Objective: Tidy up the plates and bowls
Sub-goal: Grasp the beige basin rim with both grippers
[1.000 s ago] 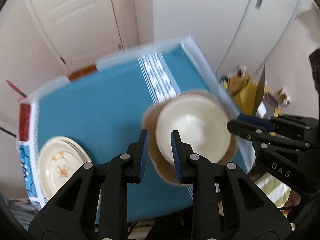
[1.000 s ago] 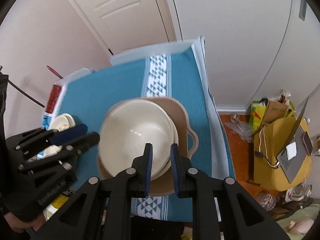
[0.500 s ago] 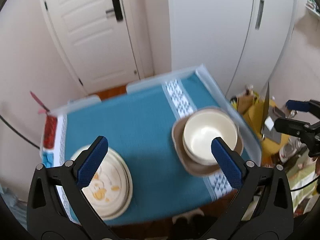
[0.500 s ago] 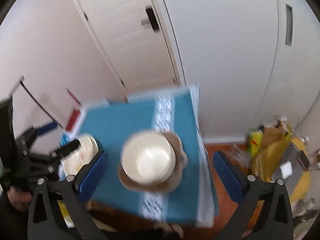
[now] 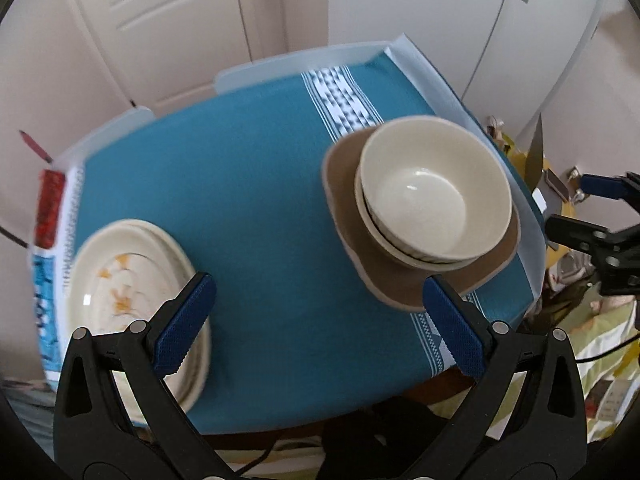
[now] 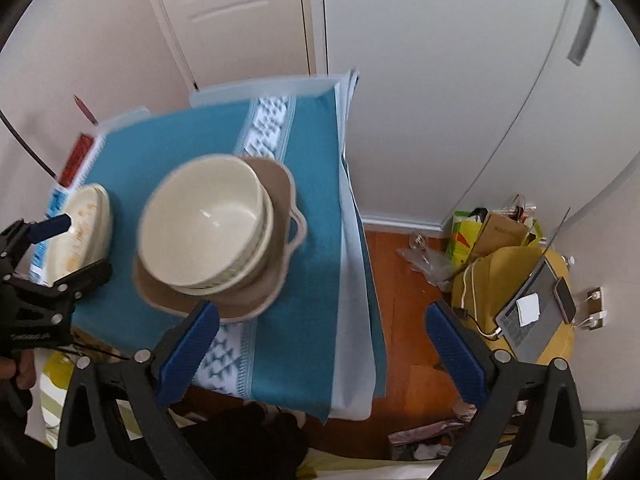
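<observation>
bowls: two cream round ceramic bowls (image 5: 434, 196) are nesting one inside the other and sitting on a brown square-ish plate with small handles (image 5: 416, 276), on the right side of the counter under a teal woven cloth with a white patterned stripe (image 5: 248, 208).
plates: a stack of cream round plates with orange flower prints (image 5: 124, 292) is lying at the left edge of the counter, well apart from the bowl pile.
done so far: judging from how things are lying, bowls are sitting with bowls and plates with plates, so the sorting is looking nearly or fully finished.
left to do: possibly nothing; the brown plate is sitting under the bowls rather than with the other plates, and whether that counts i cannot tell.
left gripper (image 5: 320, 320): its blue-padded fingers (image 5: 184, 328) are standing wide apart, having just been opening, with nothing between them, hanging over the near edge of the counter.
right gripper (image 6: 324, 340): its fingers (image 6: 188, 352) are standing wide apart too, easing inward a little after opening, and gripping nothing.
only the right wrist view is showing: the wooden floor (image 6: 404, 280), a yellow seat carrying a laptop and phone (image 6: 516, 280), and the brown plate's handle.
only the left wrist view is showing: the flower print clearly and the gap between the two piles.
</observation>
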Available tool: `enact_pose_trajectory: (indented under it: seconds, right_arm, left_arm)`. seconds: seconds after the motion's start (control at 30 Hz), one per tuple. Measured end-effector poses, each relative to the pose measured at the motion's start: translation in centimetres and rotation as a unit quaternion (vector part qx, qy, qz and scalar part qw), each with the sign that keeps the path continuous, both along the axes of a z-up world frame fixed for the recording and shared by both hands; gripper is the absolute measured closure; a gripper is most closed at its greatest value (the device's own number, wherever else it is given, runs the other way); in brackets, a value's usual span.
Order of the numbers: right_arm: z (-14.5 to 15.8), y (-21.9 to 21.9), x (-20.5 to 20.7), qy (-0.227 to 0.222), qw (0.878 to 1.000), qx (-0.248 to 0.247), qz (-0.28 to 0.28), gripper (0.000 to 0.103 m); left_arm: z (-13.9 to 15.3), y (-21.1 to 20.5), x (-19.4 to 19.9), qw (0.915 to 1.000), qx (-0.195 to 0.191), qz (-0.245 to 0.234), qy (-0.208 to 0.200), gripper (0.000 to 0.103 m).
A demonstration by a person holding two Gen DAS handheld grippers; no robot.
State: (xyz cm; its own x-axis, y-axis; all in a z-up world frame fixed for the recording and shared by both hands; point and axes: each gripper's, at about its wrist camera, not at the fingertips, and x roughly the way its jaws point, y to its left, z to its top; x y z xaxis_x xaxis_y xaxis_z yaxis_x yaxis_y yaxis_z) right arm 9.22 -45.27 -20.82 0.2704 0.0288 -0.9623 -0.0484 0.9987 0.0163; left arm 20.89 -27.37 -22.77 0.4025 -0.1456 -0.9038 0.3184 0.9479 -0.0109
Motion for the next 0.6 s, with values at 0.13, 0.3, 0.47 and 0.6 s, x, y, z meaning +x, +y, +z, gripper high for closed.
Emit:
enact_pose_trajectory:
  seconds: [0.13,0.3,0.47,0.6]
  right_arm:
    - [-2.2,0.4,1.0,0.021,1.0,0.004,0.015,0.026]
    - [-3.9,1.5,2.0,0.038,0.998,0.004,0.04,0.041]
    - [-5.2,2.0,2.9,0.045,0.997,0.012,0.058,0.054]
    - [-6.3,1.9,3.7,0.042,0.997,0.024,0.061,0.062]
  left_arm:
    - [-1.9,-0.4,0.7,0.9997,-0.014,-0.006,0.02,0.008]
    - [-3.8,-0.7,1.4,0.9983,-0.023,-0.014,0.051,0.032]
    - [-4.6,-0.8,2.0,0.9973,-0.038,-0.017,0.061,0.043]
    - [-5.3,-0.9,2.6,0.9967,-0.047,-0.02,0.063,0.058]
